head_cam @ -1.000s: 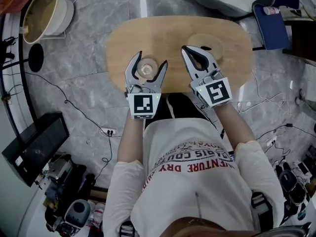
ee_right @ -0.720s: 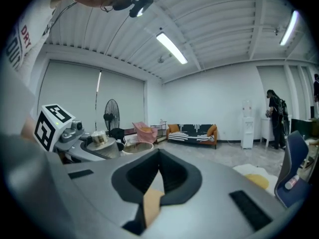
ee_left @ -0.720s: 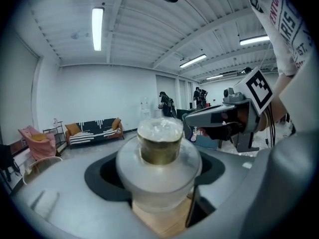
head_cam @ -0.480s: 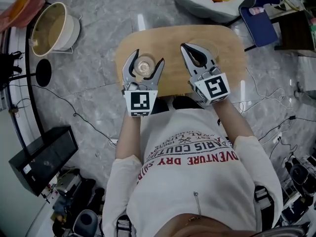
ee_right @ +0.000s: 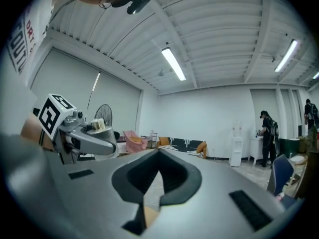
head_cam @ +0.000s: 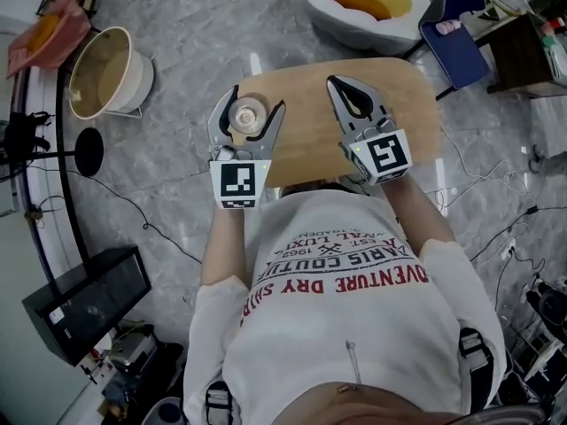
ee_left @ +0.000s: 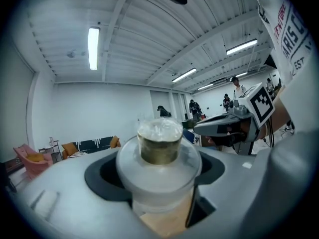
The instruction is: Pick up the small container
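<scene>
Raised level, left hand-held gripper (head_cam: 256, 101) clamping small container (head_cam: 248, 114), right hand-held gripper (head_cam: 334, 82) closed

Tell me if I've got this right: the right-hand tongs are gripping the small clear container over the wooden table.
No: the left-hand tongs are gripping the small clear container over the wooden table. The left gripper view shows it clamped between them; the right-hand tongs are shut and empty.

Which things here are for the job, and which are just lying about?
For the job: small container, gripped in the left claw; wooden table under it.
Just lying about: beige bucket, blue chair, black box; the right claw is shut and empty.
</scene>
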A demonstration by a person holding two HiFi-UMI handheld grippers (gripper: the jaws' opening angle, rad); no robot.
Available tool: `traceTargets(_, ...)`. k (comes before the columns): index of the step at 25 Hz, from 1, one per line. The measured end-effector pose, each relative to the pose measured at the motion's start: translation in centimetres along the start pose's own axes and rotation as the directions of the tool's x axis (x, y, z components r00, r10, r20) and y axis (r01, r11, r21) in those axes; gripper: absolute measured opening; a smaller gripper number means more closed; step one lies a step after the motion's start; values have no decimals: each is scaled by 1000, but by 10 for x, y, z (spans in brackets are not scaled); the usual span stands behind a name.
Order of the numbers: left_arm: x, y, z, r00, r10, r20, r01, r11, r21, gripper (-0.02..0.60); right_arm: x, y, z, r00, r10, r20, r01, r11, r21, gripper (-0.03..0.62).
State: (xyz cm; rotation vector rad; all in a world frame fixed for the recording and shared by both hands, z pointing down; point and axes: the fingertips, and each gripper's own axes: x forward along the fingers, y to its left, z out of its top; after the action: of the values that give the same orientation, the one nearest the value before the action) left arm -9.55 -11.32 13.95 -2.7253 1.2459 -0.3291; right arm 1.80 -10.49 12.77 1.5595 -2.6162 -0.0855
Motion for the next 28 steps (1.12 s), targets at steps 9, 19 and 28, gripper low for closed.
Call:
traceTargets(9,-11,9,10,1000,-5,22,6,1000,-11,342,-5,10,2,1000,-11,1,11,1000,-18,-14)
traceTargets(19,-9,7,7,1000,-12,16,13,999,-32,342,-5,8,1,1000,-6,-13,6,1000,-21,-13)
traceTargets(28,-6,8,-4,1000,-16,-9,16,999,-39,342,0,10,-1,1000,-2,-22,2,1000,-15,-14)
